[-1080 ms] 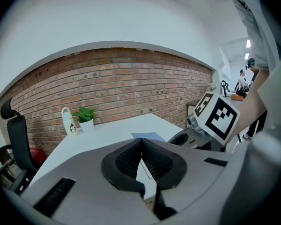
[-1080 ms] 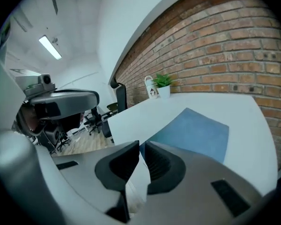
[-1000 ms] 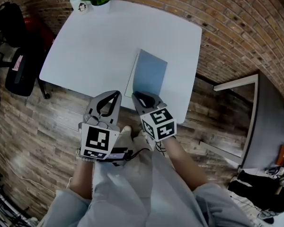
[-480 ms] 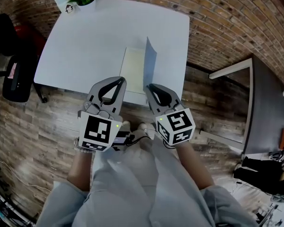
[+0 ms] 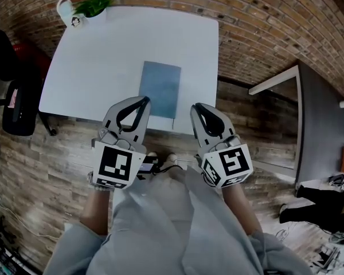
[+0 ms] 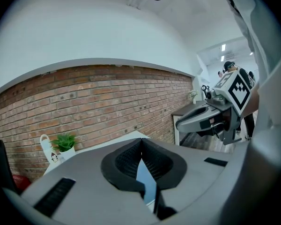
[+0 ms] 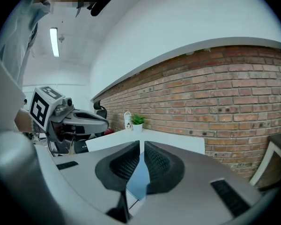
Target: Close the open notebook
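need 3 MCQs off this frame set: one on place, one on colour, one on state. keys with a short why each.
1. Where on the white rectangular table does the small green plant in its white pot stand?
A. at the far left corner
B. at the near right corner
C. on top of the notebook

2. What colour is the cover of the flat rectangular notebook?
A. red
B. blue
C. yellow

3. What state is the notebook in?
A. open, with its pages showing
B. cover standing upright
C. closed and lying flat

Key:
1 A, in the head view the plant sits at the table's far left corner.
2 B, the cover shows a muted blue.
3 C, only the cover shows, flat on the table, with no pages in sight.
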`<state>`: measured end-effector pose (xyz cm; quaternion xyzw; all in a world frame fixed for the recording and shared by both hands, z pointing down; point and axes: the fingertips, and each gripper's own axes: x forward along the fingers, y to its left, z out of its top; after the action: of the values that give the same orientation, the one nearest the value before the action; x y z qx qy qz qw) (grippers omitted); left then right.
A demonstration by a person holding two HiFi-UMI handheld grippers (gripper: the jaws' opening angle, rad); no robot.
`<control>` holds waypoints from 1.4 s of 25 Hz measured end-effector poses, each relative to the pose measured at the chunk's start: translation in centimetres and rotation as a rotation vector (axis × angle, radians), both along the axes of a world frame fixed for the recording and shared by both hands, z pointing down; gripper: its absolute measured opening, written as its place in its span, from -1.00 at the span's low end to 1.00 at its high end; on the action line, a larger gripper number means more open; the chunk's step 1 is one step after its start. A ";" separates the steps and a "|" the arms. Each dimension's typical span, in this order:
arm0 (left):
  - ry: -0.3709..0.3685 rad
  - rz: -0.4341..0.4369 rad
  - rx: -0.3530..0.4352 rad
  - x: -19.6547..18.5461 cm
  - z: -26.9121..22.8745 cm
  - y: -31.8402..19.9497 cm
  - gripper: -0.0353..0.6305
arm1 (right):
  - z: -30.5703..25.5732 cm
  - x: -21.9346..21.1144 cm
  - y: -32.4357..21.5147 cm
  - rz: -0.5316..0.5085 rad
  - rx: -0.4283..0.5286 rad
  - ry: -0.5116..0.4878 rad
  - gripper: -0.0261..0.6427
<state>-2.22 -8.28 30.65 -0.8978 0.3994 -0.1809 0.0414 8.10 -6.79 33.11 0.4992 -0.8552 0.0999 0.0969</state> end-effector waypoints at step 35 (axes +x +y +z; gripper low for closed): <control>0.007 0.031 0.007 0.7 -0.7 0.3 -0.83 | 0.0 2.1 1.3 0.064 -0.040 0.007 -0.76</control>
<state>-1.50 -7.97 29.93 -0.9043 0.3862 -0.1758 0.0462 10.21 -5.52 33.09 0.5247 -0.8362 0.1185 0.1066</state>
